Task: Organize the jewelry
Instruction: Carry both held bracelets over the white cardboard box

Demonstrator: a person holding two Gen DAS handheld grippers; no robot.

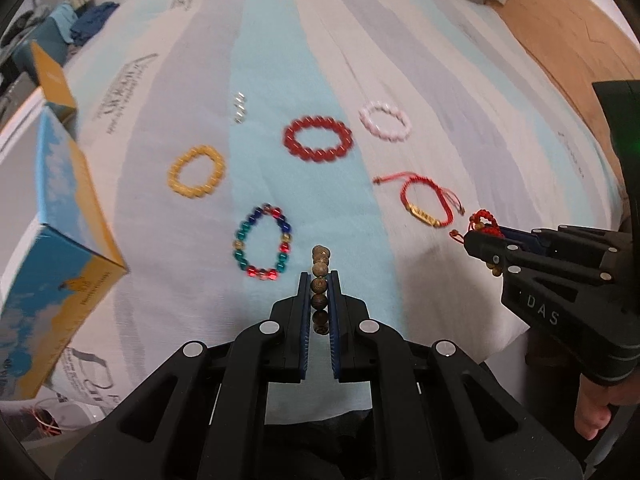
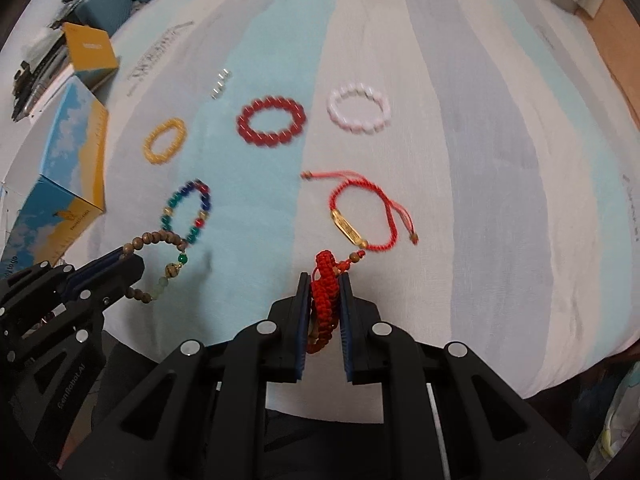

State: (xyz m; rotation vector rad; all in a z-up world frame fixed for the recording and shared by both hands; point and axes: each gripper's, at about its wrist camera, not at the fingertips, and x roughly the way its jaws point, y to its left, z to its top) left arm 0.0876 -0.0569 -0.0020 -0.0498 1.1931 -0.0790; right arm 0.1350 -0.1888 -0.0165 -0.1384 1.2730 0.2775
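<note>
Nearest you, your left gripper [image 1: 320,276] is pinched on a wooden bead bracelet [image 1: 320,280], and your right gripper [image 2: 325,280] is clamped on a red braided bracelet [image 2: 325,300]; both pieces are lifted clear of the striped sheet [image 2: 480,200]. Just past the right fingers, at 12 o'clock in the right wrist view, lies the red cord bracelet [image 2: 368,216] with its gold bar, and at 10 o'clock from there the multicolor bead bracelet [image 2: 188,212]. Farther out sit the yellow bead bracelet [image 2: 165,140], the dark red bead bracelet [image 2: 271,121] and the pink bead bracelet [image 2: 359,114] in a rough row, with a small silver piece [image 2: 220,84] beyond at 11 o'clock. The blue-and-yellow box [image 2: 76,160] stands at 9 o'clock. By my reading you are early on: 2 pieces in hand, 6 still loose, none visibly inside the box. Only the right wrist view shows the wooden bracelet's green bead and pale beads hanging free; the left view shows it edge-on as a stack of beads, yet it alone shows your right hand [image 1: 600,412].
</note>
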